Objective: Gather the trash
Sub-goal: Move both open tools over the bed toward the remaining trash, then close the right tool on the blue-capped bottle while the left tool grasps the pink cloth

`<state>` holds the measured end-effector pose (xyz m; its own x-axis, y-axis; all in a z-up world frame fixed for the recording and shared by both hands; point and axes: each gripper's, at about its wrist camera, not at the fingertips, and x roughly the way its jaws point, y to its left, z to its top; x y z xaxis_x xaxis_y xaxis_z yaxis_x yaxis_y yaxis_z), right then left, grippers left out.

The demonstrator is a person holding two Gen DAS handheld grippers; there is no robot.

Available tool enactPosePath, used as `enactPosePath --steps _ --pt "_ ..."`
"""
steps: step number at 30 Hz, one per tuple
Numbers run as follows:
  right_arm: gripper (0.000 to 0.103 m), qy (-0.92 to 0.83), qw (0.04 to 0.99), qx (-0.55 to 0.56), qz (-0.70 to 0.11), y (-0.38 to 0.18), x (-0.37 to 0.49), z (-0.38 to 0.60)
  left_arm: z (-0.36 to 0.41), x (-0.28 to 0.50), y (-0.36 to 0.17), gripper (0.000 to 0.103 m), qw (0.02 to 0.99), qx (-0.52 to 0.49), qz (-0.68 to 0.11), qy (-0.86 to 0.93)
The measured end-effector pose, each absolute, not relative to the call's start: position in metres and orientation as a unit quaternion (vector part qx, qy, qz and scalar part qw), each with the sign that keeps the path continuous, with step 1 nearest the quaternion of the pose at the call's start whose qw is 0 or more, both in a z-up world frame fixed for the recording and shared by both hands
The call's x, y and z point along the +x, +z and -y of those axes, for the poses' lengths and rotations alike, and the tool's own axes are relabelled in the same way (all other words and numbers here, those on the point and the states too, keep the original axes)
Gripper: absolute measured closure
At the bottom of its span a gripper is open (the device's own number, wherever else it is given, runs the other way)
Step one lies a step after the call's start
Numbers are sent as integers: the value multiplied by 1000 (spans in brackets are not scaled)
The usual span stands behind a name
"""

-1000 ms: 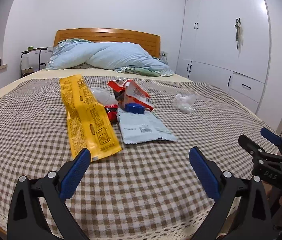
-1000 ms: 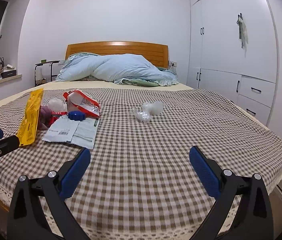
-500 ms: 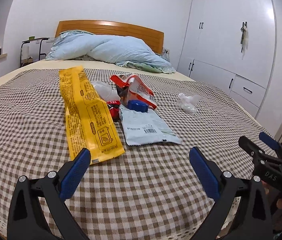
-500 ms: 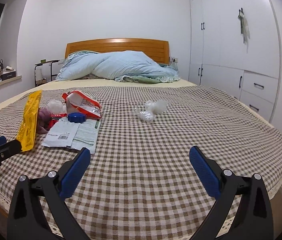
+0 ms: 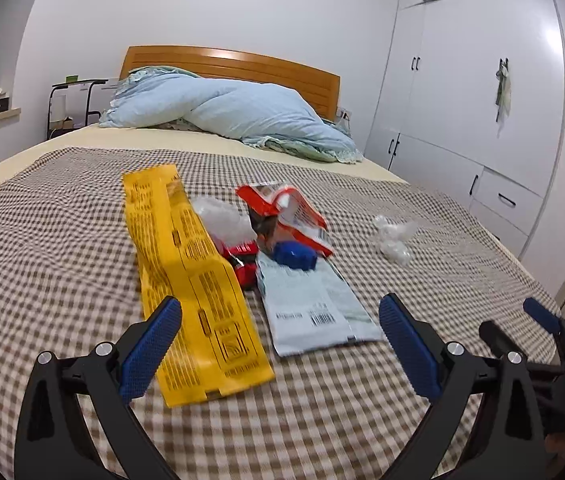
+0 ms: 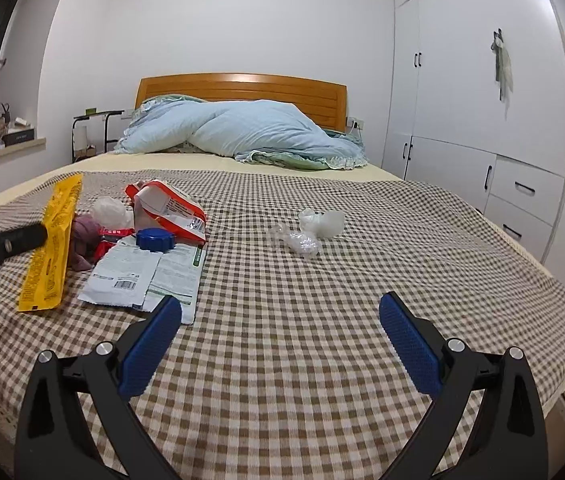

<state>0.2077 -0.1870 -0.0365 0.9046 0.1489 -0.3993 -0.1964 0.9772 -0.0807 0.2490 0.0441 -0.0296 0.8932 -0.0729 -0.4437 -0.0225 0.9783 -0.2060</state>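
While jaws gape, left gripper [image 5: 280, 344] nears yellow wrapper [image 5: 190, 276].

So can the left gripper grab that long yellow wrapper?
Probably yes. The left gripper is open, the long yellow plastic wrapper lies flat just ahead, its near end between the fingers, and nothing blocks it.

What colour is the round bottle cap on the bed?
The round plastic bottle cap is blue, clearest in the right wrist view.

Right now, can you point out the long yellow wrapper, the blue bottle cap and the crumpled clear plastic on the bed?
Yellow wrapper [image 5: 194, 280], left wrist view, middle of its printed face.
Blue bottle cap [image 6: 155, 239], right wrist view, its top.
Crumpled clear plastic [image 6: 302, 242], right wrist view, its centre.
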Motion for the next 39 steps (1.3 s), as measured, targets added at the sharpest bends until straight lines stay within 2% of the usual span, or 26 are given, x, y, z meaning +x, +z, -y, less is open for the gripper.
enactPosePath --steps 6,8,11,13,14,16,22,26,39 --pt "8 91 972 -75 -203 -35 223 164 -53 259 -12 8 971 -108 -212 -28" --pt "8 91 972 -80 -201 -31 231 152 -51 264 -6 11 973 -98 -205 -43" --pt "8 96 971 -83 -201 -25 243 139 -46 278 0 16 974 -76 -206 -58" --pt "8 97 971 -86 -202 -22 253 129 -42 290 2 27 972 -66 -213 -70" --pt "8 98 970 -89 -203 -20 258 124 -41 298 1 29 971 -62 -221 -73" --pt "8 101 968 -97 -207 -21 266 116 -39 316 -1 38 967 -59 -233 -91" --pt "8 110 957 -125 -240 -30 298 90 -42 354 -24 48 955 -19 -291 -64" --pt "8 118 948 -138 -260 -37 314 72 -75 365 -40 50 943 -63 -326 -34" --pt "8 137 928 -131 -320 -55 348 30 -112 349 -30 51 945 -94 -312 -23"
